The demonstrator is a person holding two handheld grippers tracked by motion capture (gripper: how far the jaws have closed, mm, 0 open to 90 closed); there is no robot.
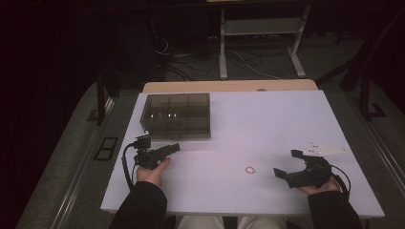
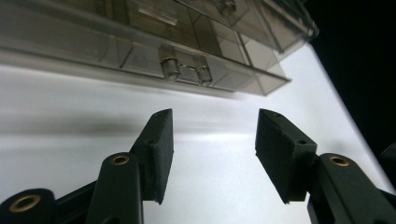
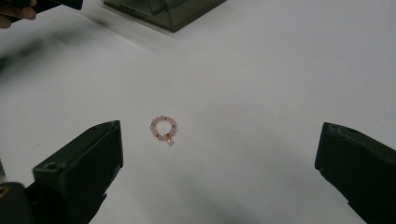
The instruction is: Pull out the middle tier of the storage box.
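Your left gripper [image 2: 212, 140] jaws spread, empty, facing smoky compartment box [image 1: 177, 115]. Your right gripper [image 3: 219, 168] jaws wide apart, pink bead ring [image 3: 163, 129] on tabletop [image 1: 267, 124] ahead, untouched.

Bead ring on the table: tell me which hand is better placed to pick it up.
Right. The right tongs stand open and point at the bead ring, which lies free on the table. The left tongs face the clear box instead.

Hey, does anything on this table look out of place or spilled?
Only one thing: a small pink bead ring lies loose on the white table, apart from the closed compartment box. Nothing looks spilled or broken.
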